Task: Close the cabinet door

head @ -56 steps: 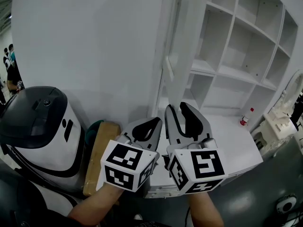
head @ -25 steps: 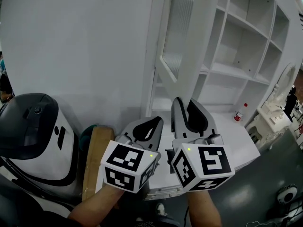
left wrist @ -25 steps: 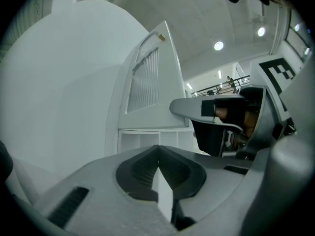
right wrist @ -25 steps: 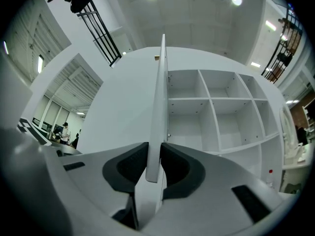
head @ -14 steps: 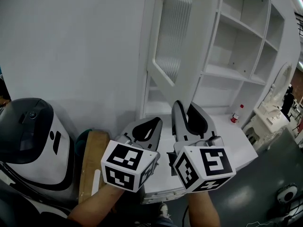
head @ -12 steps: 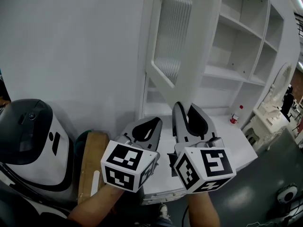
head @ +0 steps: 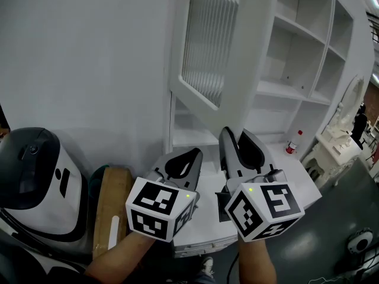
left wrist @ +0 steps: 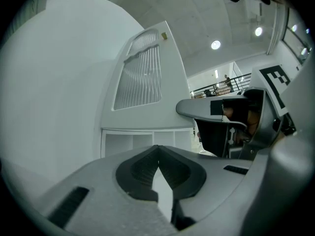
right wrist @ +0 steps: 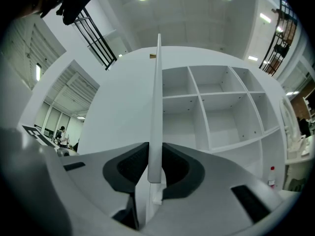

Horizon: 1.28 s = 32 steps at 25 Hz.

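The white cabinet door [head: 220, 52] with a ribbed glass panel stands partly open in front of the open shelves [head: 296, 70]. My right gripper [head: 237, 136] is shut on the door's lower free edge. In the right gripper view the door [right wrist: 156, 97] appears edge-on, and the right gripper [right wrist: 154, 159] has a pad pressed on each side of it. My left gripper [head: 184, 154] hovers just left of the right one, shut with nothing in it. In the left gripper view the left gripper [left wrist: 158, 154] has its jaws meeting, with the ribbed panel [left wrist: 140, 77] beyond.
A black-and-white rounded machine [head: 35, 182] stands at the lower left, with a wooden board [head: 109, 209] leaning beside it. A small red-capped bottle [head: 291, 142] stands on the cabinet's white counter [head: 302, 179]. A plain white wall [head: 83, 70] is left of the cabinet.
The door has swung so that more of its ribbed face shows. The right gripper has shifted a little right with the door's edge, and the left gripper has kept beside it.
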### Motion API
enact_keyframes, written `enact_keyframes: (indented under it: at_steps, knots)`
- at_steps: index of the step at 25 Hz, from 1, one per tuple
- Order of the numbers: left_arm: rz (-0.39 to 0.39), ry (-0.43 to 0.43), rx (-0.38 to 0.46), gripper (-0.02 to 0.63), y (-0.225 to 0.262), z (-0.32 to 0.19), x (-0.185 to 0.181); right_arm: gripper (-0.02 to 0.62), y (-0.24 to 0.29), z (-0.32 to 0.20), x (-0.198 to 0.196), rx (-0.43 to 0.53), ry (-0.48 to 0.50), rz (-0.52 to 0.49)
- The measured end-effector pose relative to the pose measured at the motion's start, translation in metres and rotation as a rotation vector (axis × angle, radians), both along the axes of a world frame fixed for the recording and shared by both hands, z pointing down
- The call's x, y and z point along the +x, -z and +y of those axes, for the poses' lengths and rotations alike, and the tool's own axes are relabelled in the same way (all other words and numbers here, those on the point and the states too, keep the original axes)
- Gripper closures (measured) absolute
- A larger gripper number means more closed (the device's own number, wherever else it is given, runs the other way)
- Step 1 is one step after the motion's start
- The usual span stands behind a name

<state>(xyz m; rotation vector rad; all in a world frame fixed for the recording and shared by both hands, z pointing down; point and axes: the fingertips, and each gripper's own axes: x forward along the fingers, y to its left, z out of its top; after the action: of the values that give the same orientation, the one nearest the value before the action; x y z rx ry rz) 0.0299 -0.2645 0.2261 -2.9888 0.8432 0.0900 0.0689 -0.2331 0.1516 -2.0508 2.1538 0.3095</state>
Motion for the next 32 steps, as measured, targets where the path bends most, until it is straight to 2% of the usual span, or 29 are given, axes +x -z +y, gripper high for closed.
enact_keyframes:
  at_steps: [32]
  knots:
    - [-0.007, 0.006, 0.017, 0.594, 0.006, -0.035, 0.106, 0.499, 0.000, -0.035, 0.099, -0.024, 0.248, -0.037]
